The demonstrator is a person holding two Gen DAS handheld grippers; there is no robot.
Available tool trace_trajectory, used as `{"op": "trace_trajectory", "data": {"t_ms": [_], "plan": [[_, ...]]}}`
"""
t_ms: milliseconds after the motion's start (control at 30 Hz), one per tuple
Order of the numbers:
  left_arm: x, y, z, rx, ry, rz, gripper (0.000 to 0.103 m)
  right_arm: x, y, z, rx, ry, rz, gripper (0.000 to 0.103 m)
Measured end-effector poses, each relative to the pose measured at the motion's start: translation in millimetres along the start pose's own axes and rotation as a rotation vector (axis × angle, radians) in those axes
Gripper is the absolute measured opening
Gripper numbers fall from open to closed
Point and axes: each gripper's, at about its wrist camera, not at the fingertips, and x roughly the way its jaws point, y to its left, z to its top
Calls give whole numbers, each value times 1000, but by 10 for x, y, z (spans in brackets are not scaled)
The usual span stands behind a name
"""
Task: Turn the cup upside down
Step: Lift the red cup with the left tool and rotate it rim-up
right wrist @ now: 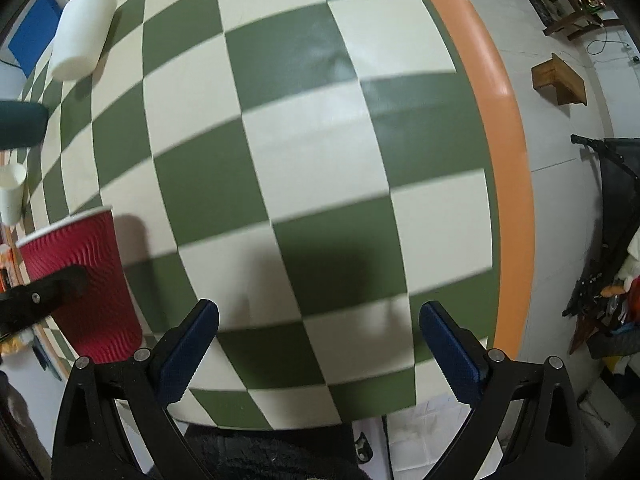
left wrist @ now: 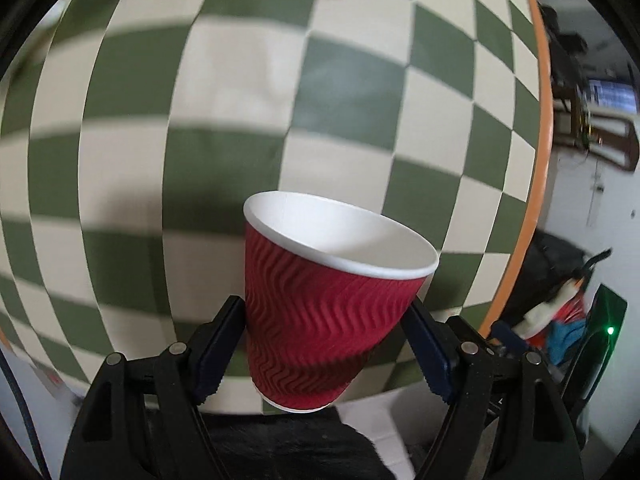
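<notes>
A red ripple-wall paper cup (left wrist: 324, 312) with a white inside is held between the fingers of my left gripper (left wrist: 326, 320), which is shut on its lower body. The cup is lifted off the table, mouth up and tilted to the right. In the right wrist view the same cup (right wrist: 84, 280) shows at the far left with a left finger (right wrist: 48, 292) across it. My right gripper (right wrist: 318, 344) is open and empty above the checkered table (right wrist: 320, 160) near its front edge.
The table has a green and cream checkered top with an orange rim (right wrist: 508, 160). A white cylinder (right wrist: 82, 36) lies at the back left, a small white cup (right wrist: 12, 196) stands at the left edge, and a dark object (right wrist: 20, 124) is beside them. Furniture and clutter stand on the floor to the right.
</notes>
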Motion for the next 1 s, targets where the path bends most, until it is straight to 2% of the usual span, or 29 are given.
{"op": "trace_trajectory", "data": {"t_ms": [133, 267, 433, 600, 667, 767, 1000], "plan": [[146, 112, -234, -67, 10, -36, 78, -3, 31, -310, 15, -2, -1, 102], [372, 98, -293, -109, 25, -58, 78, 18, 95, -558, 22, 1, -14, 102], [485, 54, -322, -100, 17, -52, 79, 19, 172, -725, 25, -7, -26, 102], [570, -150, -355, -30, 1, 4, 79, -7, 212, -699, 34, -13, -33, 102], [592, -183, -368, -18, 0, 18, 79, -30, 124, -567, 35, -13, -37, 102], [642, -231, -390, -5, 7, 27, 79, -40, 141, -550, 37, -16, -37, 102], [669, -245, -438, -1, 8, 41, 79, 27, -220, -409, 56, -21, -27, 102]]}}
